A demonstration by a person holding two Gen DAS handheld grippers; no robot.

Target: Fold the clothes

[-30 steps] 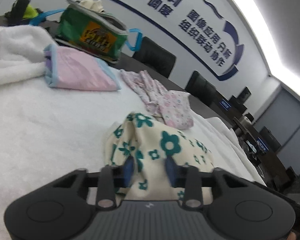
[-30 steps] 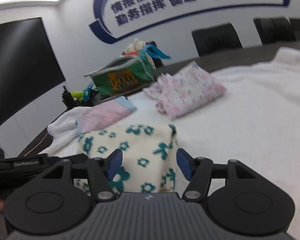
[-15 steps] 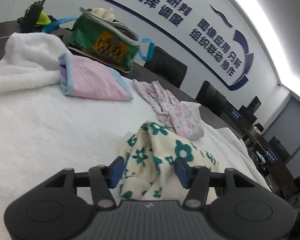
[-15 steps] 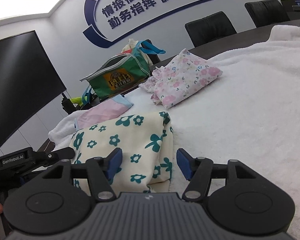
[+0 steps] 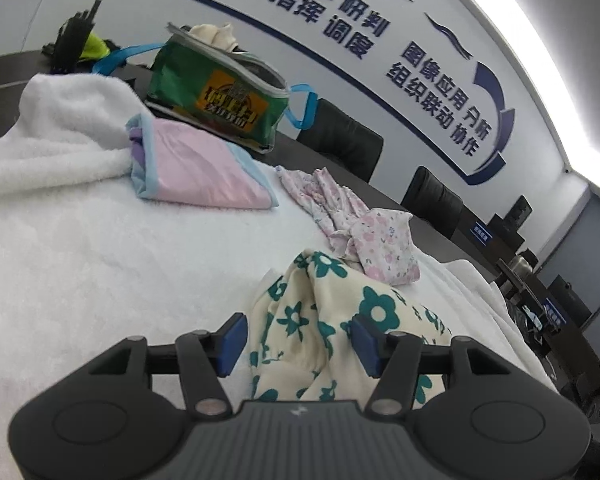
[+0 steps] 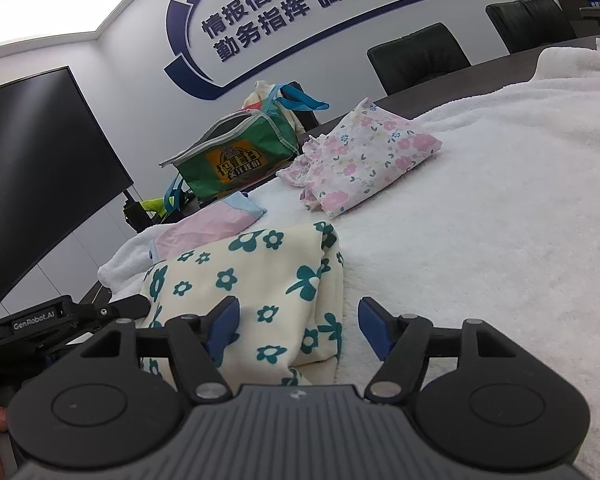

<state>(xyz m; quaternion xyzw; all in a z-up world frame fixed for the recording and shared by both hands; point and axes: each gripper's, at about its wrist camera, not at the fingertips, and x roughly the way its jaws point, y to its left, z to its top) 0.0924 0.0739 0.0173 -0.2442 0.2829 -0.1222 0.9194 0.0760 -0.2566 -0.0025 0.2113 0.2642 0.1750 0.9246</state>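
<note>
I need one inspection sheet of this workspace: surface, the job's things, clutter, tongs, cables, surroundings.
Surface: white fleece blanket over a dark table.
Job's things: green-flowered cream garment folded, nearest; pink floral garment and pink-and-blue garment folded, farther back.
Clutter: green bag with blue straps, open, on the table.
Tongs: left tongs have just been opening, garment between the pads, not pinched; right tongs open, also widening, over the garment's edge.
Cables: nothing seen.
Surroundings: black chairs, wall lettering, dark screen.
</note>
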